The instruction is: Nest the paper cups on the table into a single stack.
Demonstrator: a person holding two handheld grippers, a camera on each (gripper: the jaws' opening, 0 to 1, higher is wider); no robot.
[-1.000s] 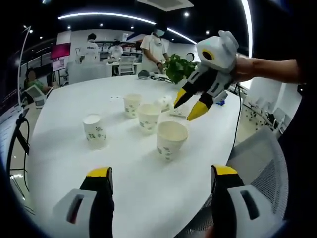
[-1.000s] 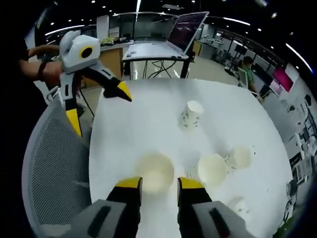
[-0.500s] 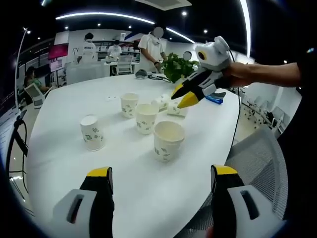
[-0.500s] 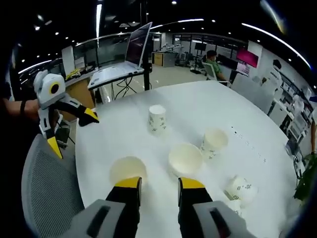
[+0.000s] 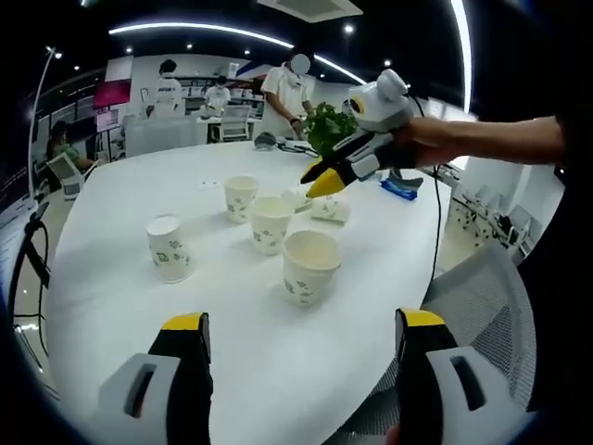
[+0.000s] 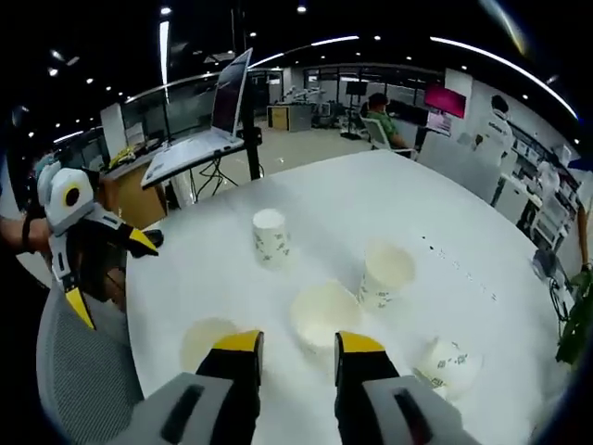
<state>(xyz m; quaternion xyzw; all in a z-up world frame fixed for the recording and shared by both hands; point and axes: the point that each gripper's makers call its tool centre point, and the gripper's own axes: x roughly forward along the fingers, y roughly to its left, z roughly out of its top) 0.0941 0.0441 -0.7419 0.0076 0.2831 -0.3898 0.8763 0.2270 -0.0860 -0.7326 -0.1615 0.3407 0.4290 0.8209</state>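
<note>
Cups sit loose on the white counter (image 5: 111,278), none nested yet. In the left gripper view we count four upright: nearest cup (image 5: 309,267) w/ mouth up, middle cup (image 5: 271,223) just behind it, far cup (image 5: 241,197) beyond that, and an inverted cup (image 5: 168,247) well apart on the left. A fifth, the tipped cup (image 5: 326,208), lies on its side near the middle one, partly behind the right claw.

Our left claw (image 5: 295,332) hangs low over the counter edge, yellow tips spread wide, nothing between them. Right claw (image 5: 315,179) reaches in from the right, held by a hand (image 5: 435,148), above the tipped cup; tips look nearly together from this angle, but we can't be sure.

Right gripper view: right claw (image 6: 289,343) w/ tips parted by a narrow gap, holding nothing, poised over the middle cup (image 6: 322,315). Nearest cup (image 6: 206,341) sits left of it, far cup (image 6: 383,274) to the right, inverted cup (image 6: 271,236) further back, tipped cup (image 6: 448,362) low right. Left claw (image 6: 111,278) shows at the left edge, spread open.

Mesh chair (image 5: 482,297) stands by the counter; plant (image 5: 332,125) at the far side.
</note>
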